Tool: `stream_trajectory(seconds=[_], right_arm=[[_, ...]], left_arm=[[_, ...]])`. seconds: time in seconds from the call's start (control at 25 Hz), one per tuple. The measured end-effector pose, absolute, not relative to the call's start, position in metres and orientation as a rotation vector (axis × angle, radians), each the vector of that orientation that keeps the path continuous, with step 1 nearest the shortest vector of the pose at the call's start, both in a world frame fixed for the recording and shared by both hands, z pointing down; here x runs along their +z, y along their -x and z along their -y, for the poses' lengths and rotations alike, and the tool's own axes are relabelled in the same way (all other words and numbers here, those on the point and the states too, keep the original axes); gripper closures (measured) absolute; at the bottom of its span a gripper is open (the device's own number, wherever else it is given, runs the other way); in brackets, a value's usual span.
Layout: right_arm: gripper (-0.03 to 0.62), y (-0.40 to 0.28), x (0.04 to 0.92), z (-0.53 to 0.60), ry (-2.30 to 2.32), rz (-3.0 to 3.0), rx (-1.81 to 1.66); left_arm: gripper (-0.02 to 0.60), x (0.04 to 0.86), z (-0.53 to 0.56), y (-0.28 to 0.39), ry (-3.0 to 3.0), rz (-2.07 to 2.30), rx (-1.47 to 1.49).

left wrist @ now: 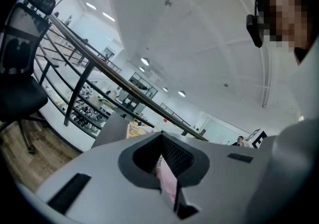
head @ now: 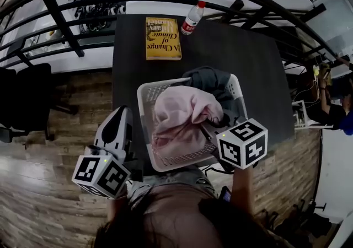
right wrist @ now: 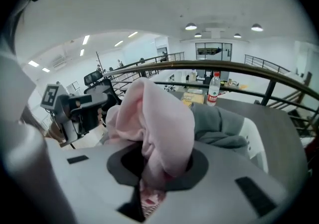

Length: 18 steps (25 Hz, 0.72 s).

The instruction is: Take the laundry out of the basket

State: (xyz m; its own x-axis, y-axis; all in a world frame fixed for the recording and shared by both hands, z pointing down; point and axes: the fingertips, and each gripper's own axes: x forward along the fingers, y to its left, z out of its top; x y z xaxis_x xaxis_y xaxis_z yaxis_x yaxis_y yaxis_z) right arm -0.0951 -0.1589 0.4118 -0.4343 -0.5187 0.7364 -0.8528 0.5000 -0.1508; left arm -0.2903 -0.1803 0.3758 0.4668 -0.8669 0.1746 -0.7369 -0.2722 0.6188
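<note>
Laundry is caught at the near right corner of the white perforated plastic basket [head: 144, 103]: a fold of the soft pink garment [head: 185, 114] is clamped between the jaws of the right gripper [head: 205, 127]. The bulk is heaped inside the basket, ahead and to the left of that gripper, with a grey garment [head: 212, 79] bunched at the far side. The left gripper [head: 122, 113] is held outside the basket's left wall, jaws drawn together, so the right is judged far nearer, and a lift straight up over the rim is called for before the dark worktop [head: 259, 65] can be reached.
</note>
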Motion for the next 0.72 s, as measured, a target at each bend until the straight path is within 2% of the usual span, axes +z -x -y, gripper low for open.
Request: stream_trajectory(seconds=[0.72], right_arm=[[0.511, 0.079, 0.247, 0.164, -1.246, 2.603, 0.527]], left_arm=[[0.581, 0.349, 0.153, 0.271, -2.094, 1.435, -0.288]])
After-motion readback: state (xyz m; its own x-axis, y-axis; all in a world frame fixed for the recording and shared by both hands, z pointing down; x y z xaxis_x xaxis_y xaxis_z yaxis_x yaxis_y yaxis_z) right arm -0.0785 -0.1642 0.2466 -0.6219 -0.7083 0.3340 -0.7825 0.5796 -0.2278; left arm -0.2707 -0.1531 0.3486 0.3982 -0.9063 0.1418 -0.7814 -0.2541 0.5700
